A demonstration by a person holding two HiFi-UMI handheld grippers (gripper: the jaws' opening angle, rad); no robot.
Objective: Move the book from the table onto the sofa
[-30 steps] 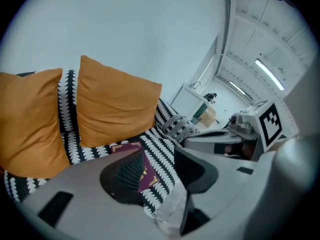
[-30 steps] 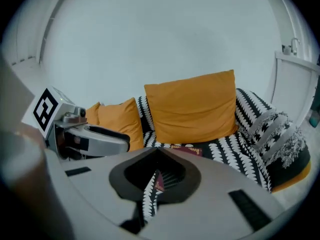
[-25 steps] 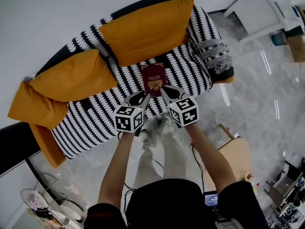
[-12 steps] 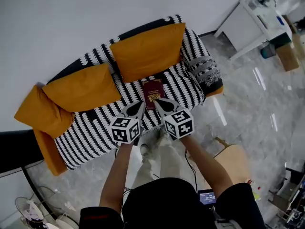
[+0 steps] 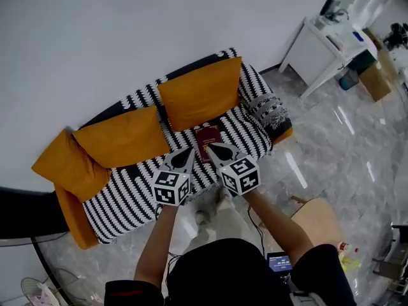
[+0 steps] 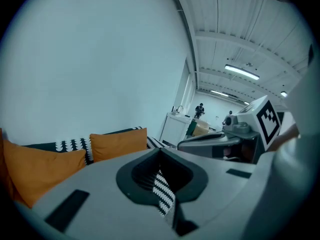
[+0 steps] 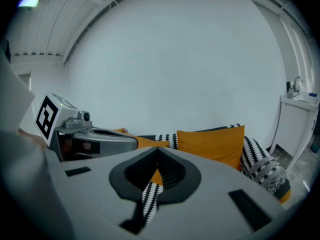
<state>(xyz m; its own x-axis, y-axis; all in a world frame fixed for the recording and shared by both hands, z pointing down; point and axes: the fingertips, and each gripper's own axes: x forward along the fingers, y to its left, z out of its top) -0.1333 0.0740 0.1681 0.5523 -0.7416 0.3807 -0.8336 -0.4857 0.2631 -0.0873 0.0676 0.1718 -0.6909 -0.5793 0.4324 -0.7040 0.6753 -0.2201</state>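
Pulled my left gripper (image 5: 189, 153) & right gripper (image 5: 215, 148) up off the sofa (image 5: 127, 183), both shut, empty (book (image 5: 207, 136) lies on the seat), so job looks done.

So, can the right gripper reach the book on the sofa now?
Probably yes. The book lies uncovered on the seat of the sofa, just ahead of the right gripper, nothing between them. The shut jaws would need opening first.

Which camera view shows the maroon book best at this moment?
The head view: the book lies flat on the striped sofa, in front of the orange cushions. Both gripper views miss it, showing only cushions and striped fabric.
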